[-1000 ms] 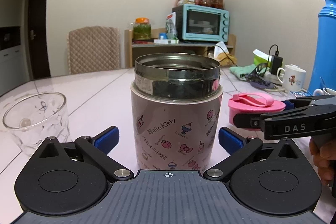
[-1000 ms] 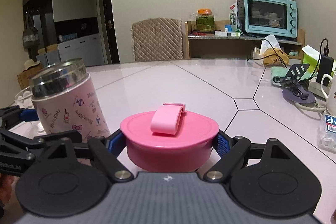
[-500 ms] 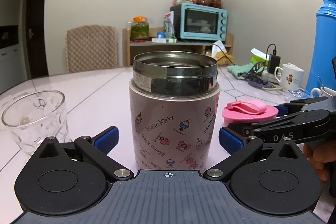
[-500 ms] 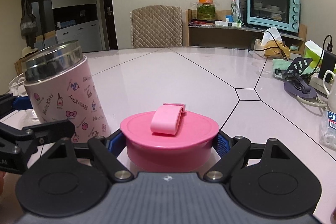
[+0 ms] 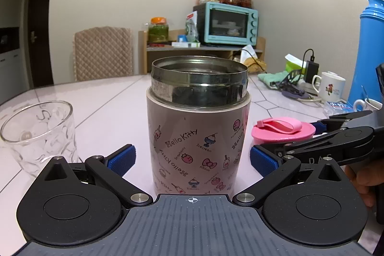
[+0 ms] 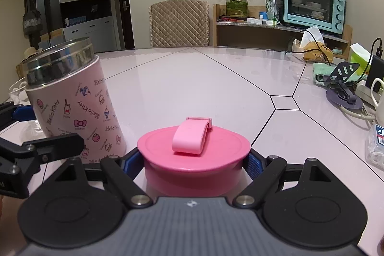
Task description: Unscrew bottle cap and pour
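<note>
My right gripper [image 6: 194, 163] is clamped on the pink cap [image 6: 193, 155], low over the table [image 6: 192, 88] clear of the open flask [image 5: 199, 128], which stands between my left gripper's [image 5: 192, 160] parted, untouching pads, ready for pouring into the glass [image 5: 38, 131] beyond.

Left tongs [image 5: 192, 157] open, right tongs [image 6: 193, 163] clamped
</note>
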`<state>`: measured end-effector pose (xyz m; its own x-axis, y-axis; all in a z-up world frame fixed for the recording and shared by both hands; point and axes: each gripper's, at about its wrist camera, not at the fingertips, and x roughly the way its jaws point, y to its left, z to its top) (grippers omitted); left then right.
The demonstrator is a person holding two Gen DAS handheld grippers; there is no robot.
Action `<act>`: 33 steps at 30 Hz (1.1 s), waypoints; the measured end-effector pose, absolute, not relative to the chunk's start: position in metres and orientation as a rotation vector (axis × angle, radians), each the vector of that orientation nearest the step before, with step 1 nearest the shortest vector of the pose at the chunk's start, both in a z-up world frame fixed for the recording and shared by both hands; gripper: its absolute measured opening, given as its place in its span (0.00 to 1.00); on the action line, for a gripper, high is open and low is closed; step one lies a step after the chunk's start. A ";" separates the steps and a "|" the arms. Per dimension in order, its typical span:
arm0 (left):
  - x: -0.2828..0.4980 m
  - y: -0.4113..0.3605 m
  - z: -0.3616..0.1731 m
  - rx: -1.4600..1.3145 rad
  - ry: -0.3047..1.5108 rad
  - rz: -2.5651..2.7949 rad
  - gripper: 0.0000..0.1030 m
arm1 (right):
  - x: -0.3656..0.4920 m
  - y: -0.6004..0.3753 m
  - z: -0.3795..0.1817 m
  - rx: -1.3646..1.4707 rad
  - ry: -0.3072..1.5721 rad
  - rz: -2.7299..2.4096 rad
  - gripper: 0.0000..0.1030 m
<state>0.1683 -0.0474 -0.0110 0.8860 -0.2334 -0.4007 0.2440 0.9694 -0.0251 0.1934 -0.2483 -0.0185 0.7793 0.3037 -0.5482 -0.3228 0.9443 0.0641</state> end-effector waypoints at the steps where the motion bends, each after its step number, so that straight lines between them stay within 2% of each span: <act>1: 0.168 -0.048 -0.011 0.027 0.413 -0.248 1.00 | 0.195 -0.248 -0.022 -0.034 0.589 0.338 0.83; 25: 0.166 -0.050 -0.011 0.029 0.422 -0.258 1.00 | 0.195 -0.245 -0.034 -0.054 0.641 0.326 0.84; 33: 0.158 -0.046 -0.011 0.030 0.425 -0.259 1.00 | 0.196 -0.247 -0.034 -0.056 0.654 0.321 0.91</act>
<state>0.1585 -0.0459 -0.0110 0.8785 -0.2422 -0.4117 0.2548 0.9667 -0.0248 0.1961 -0.2470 -0.0339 0.7464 0.2753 -0.6059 -0.3103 0.9494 0.0491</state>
